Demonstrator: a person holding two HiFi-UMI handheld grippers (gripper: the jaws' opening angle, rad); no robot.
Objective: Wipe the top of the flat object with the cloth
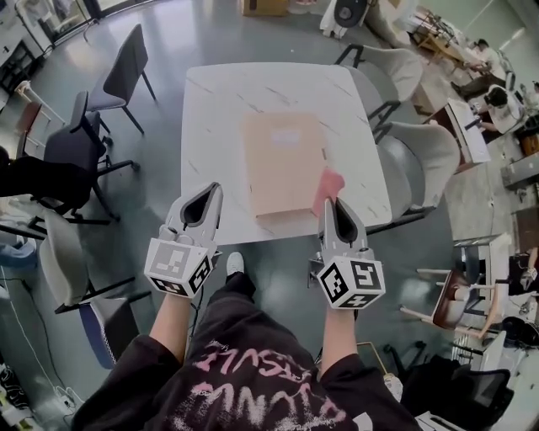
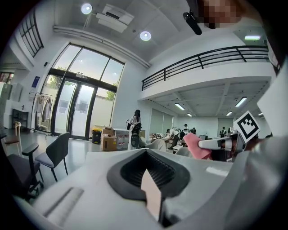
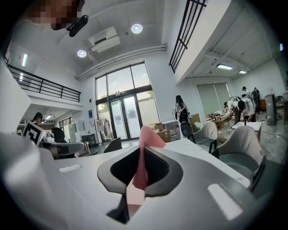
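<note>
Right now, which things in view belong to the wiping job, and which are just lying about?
In the job:
pink cloth, clamped in the right gripper
tan flat object, lying on the white table

Not in the job:
left gripper, shut and empty
dark chair
grey chairs
cardboard box

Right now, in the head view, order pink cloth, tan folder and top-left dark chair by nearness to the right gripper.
1. pink cloth, held by the right gripper.
2. tan folder, on the table to its left.
3. dark chair, far top left.
</note>
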